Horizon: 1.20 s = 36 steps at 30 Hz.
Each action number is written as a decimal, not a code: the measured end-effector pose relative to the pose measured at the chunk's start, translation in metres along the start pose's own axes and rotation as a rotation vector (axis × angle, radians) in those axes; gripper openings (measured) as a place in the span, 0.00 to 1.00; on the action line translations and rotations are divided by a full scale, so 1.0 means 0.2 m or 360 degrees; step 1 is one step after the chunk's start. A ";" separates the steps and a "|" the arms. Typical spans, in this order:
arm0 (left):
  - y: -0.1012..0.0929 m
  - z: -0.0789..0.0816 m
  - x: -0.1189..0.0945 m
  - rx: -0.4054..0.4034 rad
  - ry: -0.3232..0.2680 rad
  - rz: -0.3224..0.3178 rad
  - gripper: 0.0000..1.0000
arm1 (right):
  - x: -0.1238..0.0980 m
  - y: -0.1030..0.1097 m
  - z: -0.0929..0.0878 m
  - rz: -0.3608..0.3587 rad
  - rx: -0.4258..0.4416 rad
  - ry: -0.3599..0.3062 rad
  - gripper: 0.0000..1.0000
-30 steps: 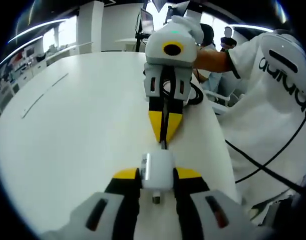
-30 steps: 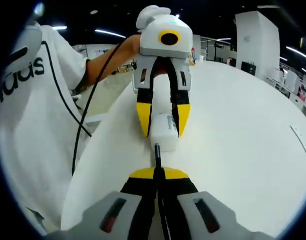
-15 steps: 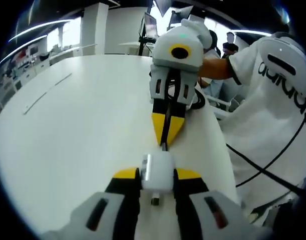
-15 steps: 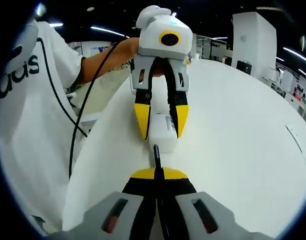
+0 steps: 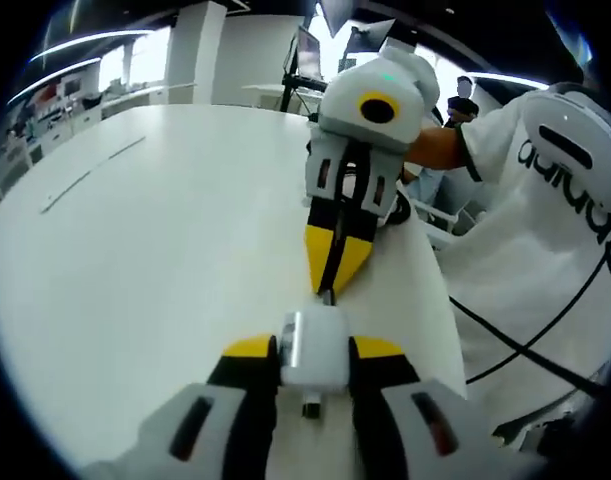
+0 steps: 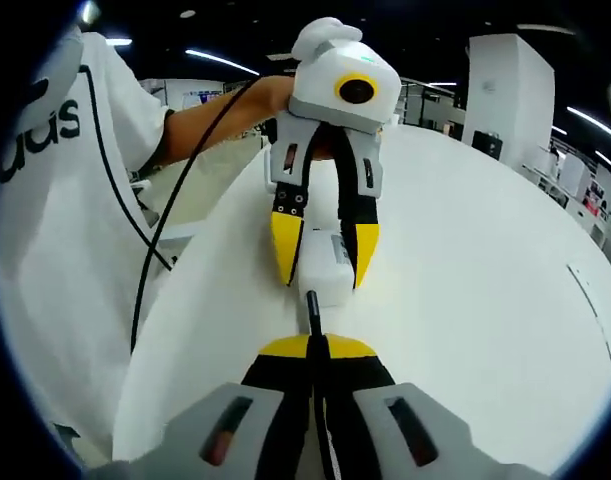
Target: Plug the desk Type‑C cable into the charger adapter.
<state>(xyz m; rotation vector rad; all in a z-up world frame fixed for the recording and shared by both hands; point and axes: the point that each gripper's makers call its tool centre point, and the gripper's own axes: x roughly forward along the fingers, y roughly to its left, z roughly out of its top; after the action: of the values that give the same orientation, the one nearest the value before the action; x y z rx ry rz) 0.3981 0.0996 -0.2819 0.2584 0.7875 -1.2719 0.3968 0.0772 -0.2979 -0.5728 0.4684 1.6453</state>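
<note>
Cable [image 6: 311, 308] apparently touching adapter [image 6: 322, 266].

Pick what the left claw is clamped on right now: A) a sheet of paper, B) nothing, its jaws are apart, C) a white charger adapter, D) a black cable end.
C: in the left gripper view the left claw has its yellow-tipped jaws shut on the white charger adapter, while the right claw brings the black Type-C cable up to its end.
</note>
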 end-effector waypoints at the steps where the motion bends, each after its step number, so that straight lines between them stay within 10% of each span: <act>1: 0.00 0.00 0.00 0.0001 -0.0003 -0.0002 0.26 | 0.00 0.00 0.00 -0.0001 -0.0011 -0.0010 0.02; 16: 0.03 -0.02 -0.02 -0.0014 0.0013 0.0043 0.27 | -0.07 -0.03 -0.01 -0.0106 -0.0052 -0.0046 0.08; 36: 0.06 -0.05 -0.06 0.0000 0.0015 0.0099 0.28 | -0.66 -0.09 -0.32 -0.0582 0.0281 -0.0033 0.08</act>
<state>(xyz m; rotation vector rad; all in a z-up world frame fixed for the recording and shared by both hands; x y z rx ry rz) 0.4036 0.1178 -0.2845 0.2866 0.7818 -1.2132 0.4346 -0.0615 -0.2677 -0.4773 0.4585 1.2469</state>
